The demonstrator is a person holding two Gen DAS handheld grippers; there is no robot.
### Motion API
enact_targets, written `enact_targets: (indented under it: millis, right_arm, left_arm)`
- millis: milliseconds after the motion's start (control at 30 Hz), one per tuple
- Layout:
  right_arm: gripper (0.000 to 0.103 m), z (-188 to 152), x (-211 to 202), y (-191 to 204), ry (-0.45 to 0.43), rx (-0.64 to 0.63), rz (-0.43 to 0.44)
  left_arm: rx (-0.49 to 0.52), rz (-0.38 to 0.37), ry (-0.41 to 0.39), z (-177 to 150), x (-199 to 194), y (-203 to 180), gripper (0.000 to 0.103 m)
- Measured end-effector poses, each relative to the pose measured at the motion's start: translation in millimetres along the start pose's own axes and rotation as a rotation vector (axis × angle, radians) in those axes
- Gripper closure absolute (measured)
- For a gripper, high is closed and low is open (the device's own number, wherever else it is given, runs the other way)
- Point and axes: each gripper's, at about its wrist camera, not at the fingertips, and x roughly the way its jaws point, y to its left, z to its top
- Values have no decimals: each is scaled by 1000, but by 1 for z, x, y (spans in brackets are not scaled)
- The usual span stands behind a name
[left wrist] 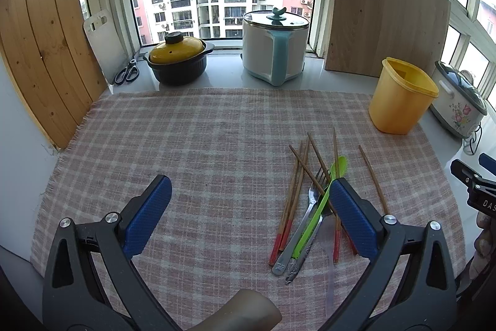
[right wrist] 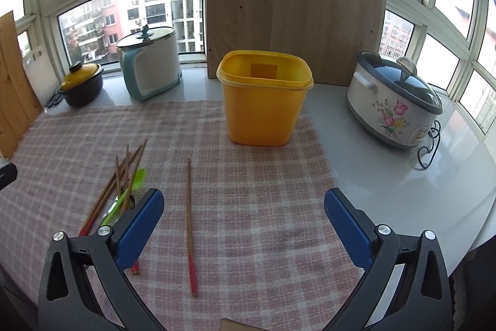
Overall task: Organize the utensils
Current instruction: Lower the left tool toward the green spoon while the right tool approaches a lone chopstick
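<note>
Left tool [left wrist: 249,216]: wide open, nothing between its blue pads — it hangs over the checked cloth [left wrist: 186,145], its right pad above the utensil pile.
Utensil pile [left wrist: 310,207]: chopsticks with red ends, a metal fork, a green spoon, crossed together on the cloth.
Lone chopstick [right wrist: 189,225]: apart from the pile, flat on the cloth.
Yellow bin [right wrist: 263,98]: upright at the cloth's far edge on the counter [right wrist: 387,176].
Right tool [right wrist: 244,225]: wide open, holding nothing, above the cloth — the lone chopstick lies between its pads.

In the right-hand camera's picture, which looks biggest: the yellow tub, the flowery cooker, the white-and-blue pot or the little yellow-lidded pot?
1. Yellow tub
2. Flowery cooker, close to the tub; nearness could mislead
3. White-and-blue pot
4. Yellow-lidded pot, clearly smallest, also farthest
</note>
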Motion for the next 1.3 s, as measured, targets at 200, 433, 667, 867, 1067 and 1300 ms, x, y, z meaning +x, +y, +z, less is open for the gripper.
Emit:
enact_targets:
  millis: [200, 433, 667, 867, 1067, 1300]
  right_arm:
    - [1, -3, 10, 6, 30, -8, 14]
    - [1, -8, 22, 14, 56, -37, 14]
    - [1, -14, 32, 17, 60, -45, 7]
    - [1, -18, 40, 18, 70, -47, 20]
    - [1, -22, 53, 17, 100, -40, 33]
    - [1, -26, 64, 19, 129, -57, 41]
  left_arm:
    - [1, 0, 24, 1, 10, 3, 0]
    - [16, -5, 39, 0, 19, 1, 0]
    - [51, 15, 22, -3, 26, -2, 0]
    - [59, 16, 24, -5, 33, -3, 0]
    - [62, 7, 37, -7, 44, -5, 0]
    - [67, -10, 61, -9, 56, -6, 0]
